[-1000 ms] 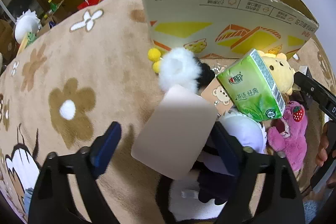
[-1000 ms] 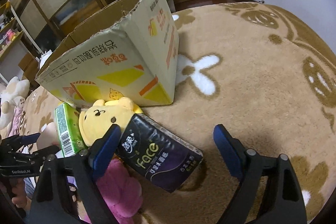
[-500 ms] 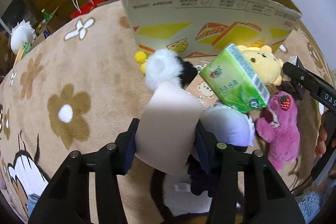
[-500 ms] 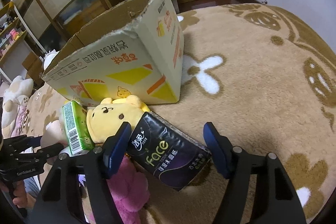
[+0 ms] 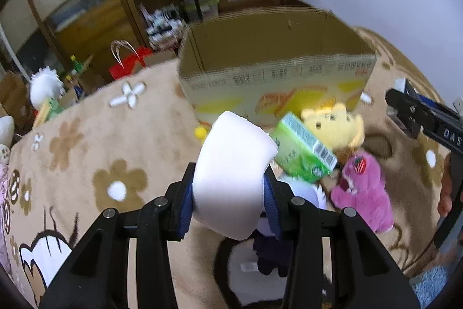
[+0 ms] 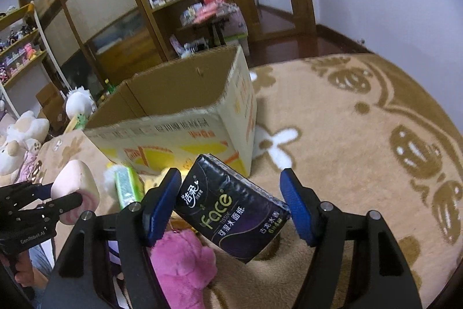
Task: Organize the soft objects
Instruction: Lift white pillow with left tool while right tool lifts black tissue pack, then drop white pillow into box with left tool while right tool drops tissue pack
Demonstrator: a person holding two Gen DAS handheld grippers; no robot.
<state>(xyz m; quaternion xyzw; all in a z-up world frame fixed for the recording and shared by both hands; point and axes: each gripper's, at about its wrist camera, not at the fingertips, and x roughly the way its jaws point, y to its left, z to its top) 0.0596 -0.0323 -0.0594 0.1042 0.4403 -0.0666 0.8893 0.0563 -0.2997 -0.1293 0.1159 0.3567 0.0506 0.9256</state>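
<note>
Left gripper [image 5: 228,190], jaws just closing, clamps the pale foam roll [image 5: 231,173]. Right gripper [image 6: 231,204] grasps the black tissue pack [image 6: 231,207]. Cardboard box [image 5: 275,68] at 12 o'clock, visible interior bare. Only the right view shows the roll's pink swirl end.

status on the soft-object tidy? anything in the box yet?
Done: nothing visible inside the cardboard box; its floor is hidden.
In hand: left gripper clamps the swirl cushion; right gripper pinches the black tissue pack. Both are lifted off the rug.
Left: green tissue pack, yellow bear and pink plush lie outside the box.
</note>
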